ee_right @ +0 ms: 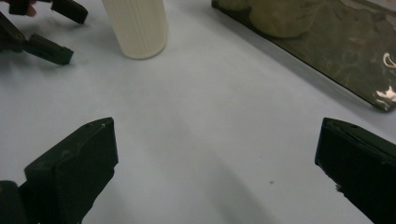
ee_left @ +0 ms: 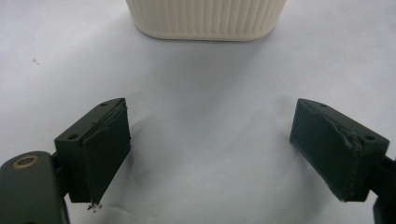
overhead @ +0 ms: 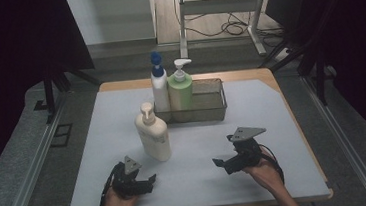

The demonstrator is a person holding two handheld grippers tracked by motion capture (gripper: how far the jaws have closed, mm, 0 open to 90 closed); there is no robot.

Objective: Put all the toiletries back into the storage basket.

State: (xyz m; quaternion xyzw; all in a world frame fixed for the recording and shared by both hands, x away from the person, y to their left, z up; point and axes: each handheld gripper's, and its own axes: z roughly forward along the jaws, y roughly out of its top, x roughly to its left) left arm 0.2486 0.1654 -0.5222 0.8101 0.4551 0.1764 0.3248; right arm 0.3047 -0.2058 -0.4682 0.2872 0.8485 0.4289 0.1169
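A cream pump bottle [overhead: 152, 133] stands upright on the pale table mat, left of centre. My left gripper [overhead: 150, 178] rests low near the front edge, just short of the bottle, open and holding nothing. In the left gripper view its jaws [ee_left: 210, 114] stand wide apart over bare mat, with the ribbed base of the bottle [ee_left: 208, 18] ahead of them. My right gripper [overhead: 219, 162] is at the front right, open and empty, pointing left. The right gripper view has its jaws [ee_right: 215, 128] apart, the cream bottle [ee_right: 137, 25] farther off, and the left gripper [ee_right: 58, 30] beside that bottle.
A metal wire basket [overhead: 206, 103] sits at the back middle of the mat with a white bottle with a blue cap [overhead: 159, 85] and a green pump bottle [overhead: 180, 90] at its left end. The basket's wall [ee_right: 327, 42] shows at the upper right in the right gripper view.
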